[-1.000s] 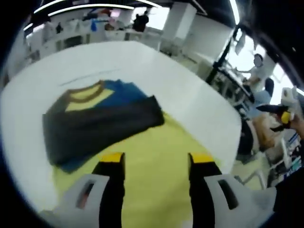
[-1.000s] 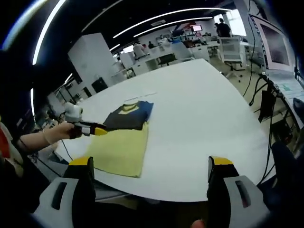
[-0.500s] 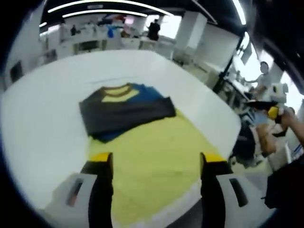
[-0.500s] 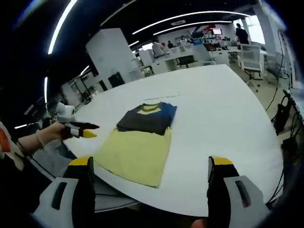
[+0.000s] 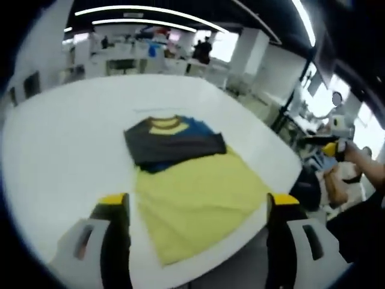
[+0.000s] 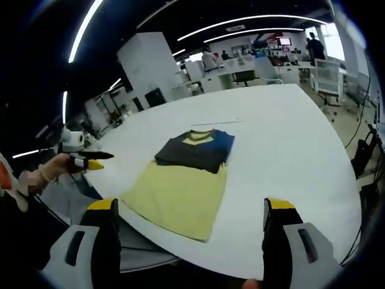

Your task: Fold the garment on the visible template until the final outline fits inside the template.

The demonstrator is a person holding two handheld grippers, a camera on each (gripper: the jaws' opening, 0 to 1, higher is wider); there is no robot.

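A: What sort of place is this?

B: A big open-plan lab or office hall. Long curved strip lights (image 6: pixel 240 27) run across a dark ceiling at the top of the right gripper view.

A: And furniture?

B: A large white table (image 6: pixel 289 138) in the middle, rows of white desks (image 5: pixel 129 60) along the upper edge of the left gripper view, a thick white pillar (image 6: pixel 144 63) at upper left, and people standing (image 6: pixel 314 47) at upper right.

The folded garment (image 6: pixel 195 149) lies on the yellow template (image 6: pixel 177 195), covering its far end. Off the white table (image 6: pixel 289 144), beside the template, hovers the left gripper (image 6: pixel 90 160).
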